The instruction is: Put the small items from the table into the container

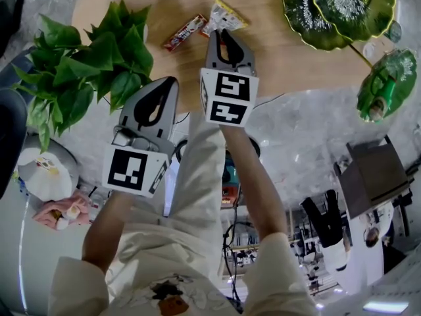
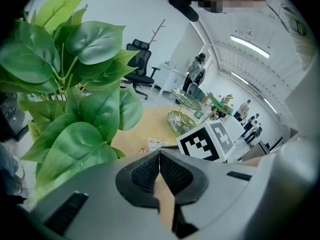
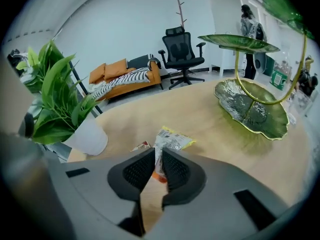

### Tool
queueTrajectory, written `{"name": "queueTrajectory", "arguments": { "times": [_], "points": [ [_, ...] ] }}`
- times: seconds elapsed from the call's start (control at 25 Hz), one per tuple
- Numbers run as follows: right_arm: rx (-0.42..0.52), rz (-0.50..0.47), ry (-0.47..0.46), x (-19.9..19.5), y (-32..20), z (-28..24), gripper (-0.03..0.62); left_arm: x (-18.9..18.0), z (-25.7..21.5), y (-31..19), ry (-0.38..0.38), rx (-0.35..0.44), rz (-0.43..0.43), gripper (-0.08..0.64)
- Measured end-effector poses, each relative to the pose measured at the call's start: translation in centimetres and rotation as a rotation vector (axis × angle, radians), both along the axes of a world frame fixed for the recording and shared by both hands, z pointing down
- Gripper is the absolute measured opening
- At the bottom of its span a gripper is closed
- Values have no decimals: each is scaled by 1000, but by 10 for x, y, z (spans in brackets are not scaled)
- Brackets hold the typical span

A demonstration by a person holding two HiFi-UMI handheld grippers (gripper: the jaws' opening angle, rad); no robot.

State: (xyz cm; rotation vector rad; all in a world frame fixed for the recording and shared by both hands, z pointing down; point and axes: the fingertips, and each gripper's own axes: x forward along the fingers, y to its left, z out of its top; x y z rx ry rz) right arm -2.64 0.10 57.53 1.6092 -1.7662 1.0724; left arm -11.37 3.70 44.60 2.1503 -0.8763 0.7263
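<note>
A silver and yellow snack packet lies on the round wooden table, with a red snack bar just left of it. My right gripper reaches the packet's near end. In the right gripper view the packet runs in between the jaws, and the right gripper is shut on that end. The red bar lies beside the left jaw. My left gripper hangs nearer to me beside the plant, and the left gripper is shut with nothing in it. The green leaf-shaped tiered dish stands at the far right.
A leafy potted plant in a white pot stands at the table's left edge, close to my left gripper. The dish's lower leaf tray sits right of the packet. An office chair and a couch stand beyond the table.
</note>
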Motion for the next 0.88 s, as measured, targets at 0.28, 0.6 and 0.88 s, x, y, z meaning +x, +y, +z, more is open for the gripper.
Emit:
{"name": "queueTrajectory", "arguments": {
  "times": [0.28,0.6,0.88],
  "points": [
    [-17,-17,-2,1,5,1,6,1,-1,-1,-1,2,2,9],
    [4,-13,-4,12,5,-14,5,5,-6,-2,-7,6,1,9],
    [28,-1,-20,23,5,-32,6,16,-15,-2,-7,4,-1,9]
  ]
}}
